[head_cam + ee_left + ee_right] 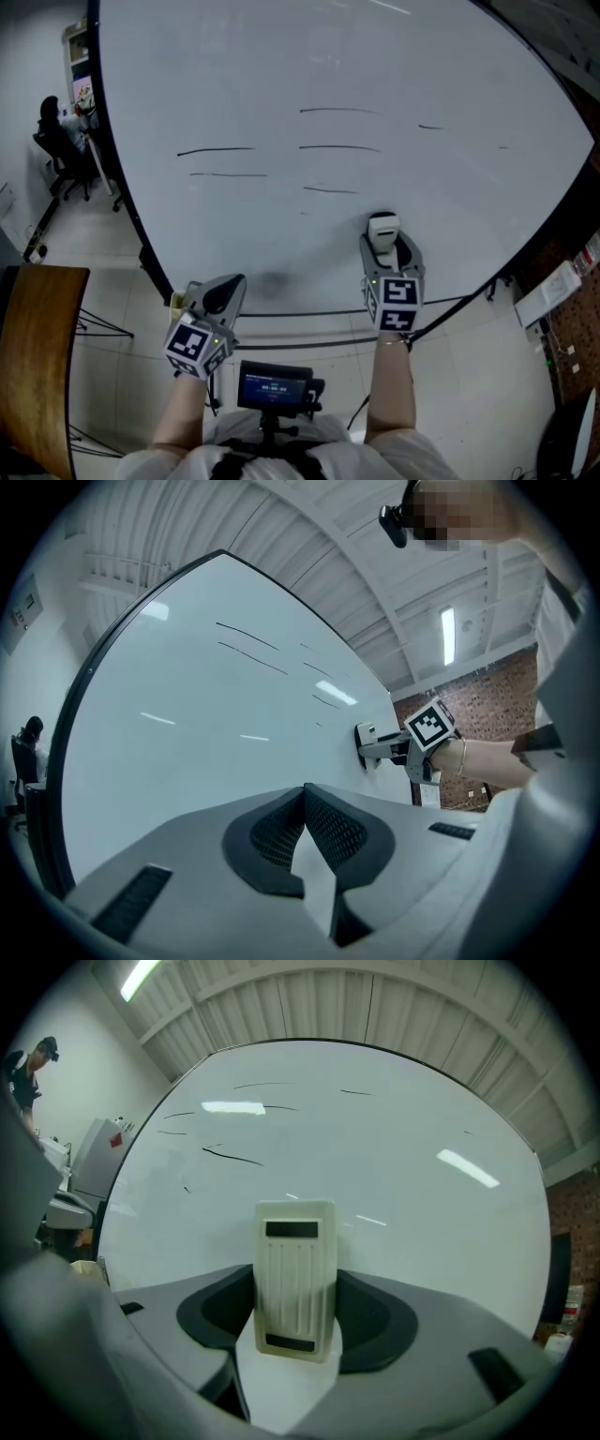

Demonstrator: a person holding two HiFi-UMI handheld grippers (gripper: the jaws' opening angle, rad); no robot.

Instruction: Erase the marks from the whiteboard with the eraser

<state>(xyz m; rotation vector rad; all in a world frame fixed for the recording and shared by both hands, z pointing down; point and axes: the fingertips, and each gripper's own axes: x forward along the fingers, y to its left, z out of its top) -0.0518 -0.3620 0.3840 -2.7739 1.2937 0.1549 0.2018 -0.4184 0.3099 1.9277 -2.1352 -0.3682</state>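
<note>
Fingers [375, 1321] of the right gripper [389, 251] are pinching the eraser [295, 1279] by its two long sides. Its ribbed back is facing the gripper's camera and its long axis is pointing to 12 o'clock, up the whiteboard [281, 66]. From the left gripper view, the eraser's felt face appears to be lying flat against the board, low on it and well under the writing.

The left gripper [220, 298] is hanging near the board's bottom edge at about 8 o'clock from the eraser. Its fingers [272, 832] are pressed together on nothing, so it is taking no part in the wiping.

All the marks are sitting above the eraser as thin dark strokes running from 9 to 3 o'clock, crosswise to its long axis. The nearest stroke [330, 189] is lying close by at about 11 o'clock in the head view. Two more strokes [339, 147] are stacked beyond it toward 12. A left-hand pair [216, 149] is lying well apart at about 10 o'clock, and a short dash [429, 127] is sitting at about 1 o'clock.

I would judge that the right hand is the only one placed to work. The move ahead looks like a slide up toward 11, then sideways along each stroke so the eraser's full length is crossing it. None of these marks is wiped yet.
</note>
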